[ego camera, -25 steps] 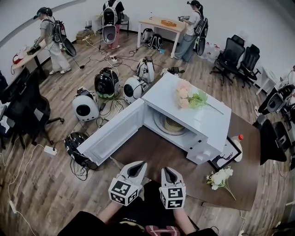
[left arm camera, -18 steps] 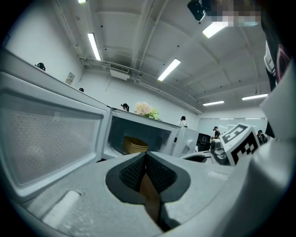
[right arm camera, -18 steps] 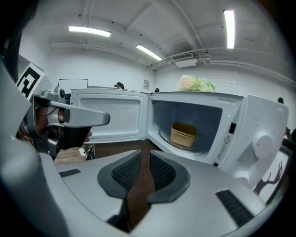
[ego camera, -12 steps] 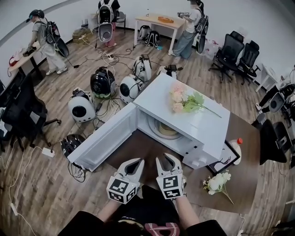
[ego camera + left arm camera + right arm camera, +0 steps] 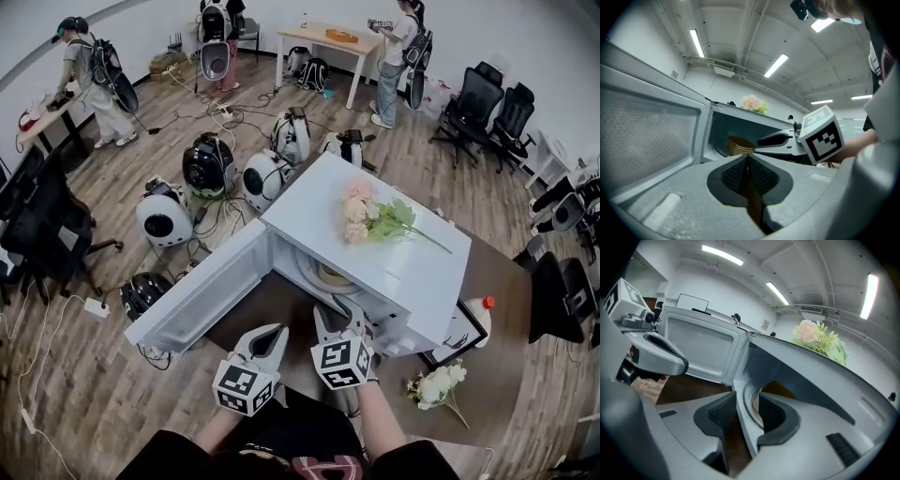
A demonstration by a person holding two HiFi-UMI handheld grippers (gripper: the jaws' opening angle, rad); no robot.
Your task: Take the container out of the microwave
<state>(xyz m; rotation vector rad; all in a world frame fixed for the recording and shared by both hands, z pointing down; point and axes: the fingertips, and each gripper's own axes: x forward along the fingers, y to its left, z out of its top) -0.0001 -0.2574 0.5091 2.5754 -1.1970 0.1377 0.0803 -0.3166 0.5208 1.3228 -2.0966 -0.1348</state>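
Looking down from your head: microwave [image 5: 375, 253] on the brown surface [image 5: 272, 314], door [image 5: 202, 291] swung wide, container [image 5: 330, 275] still inside on the turntable [image 5: 309, 272]; left gripper [image 5: 269, 336] and right gripper [image 5: 339, 314] sit before the opening. Left gripper view: your fingers [image 5: 733, 174] pressed together, nothing between. Right gripper view: your fingers [image 5: 717, 414] spread wide, just opened, gripping nothing, container beyond them.

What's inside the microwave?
A tan container sits on the round glass plate inside the microwave. The microwave's top hides the container's far side, and what it holds cannot be seen.
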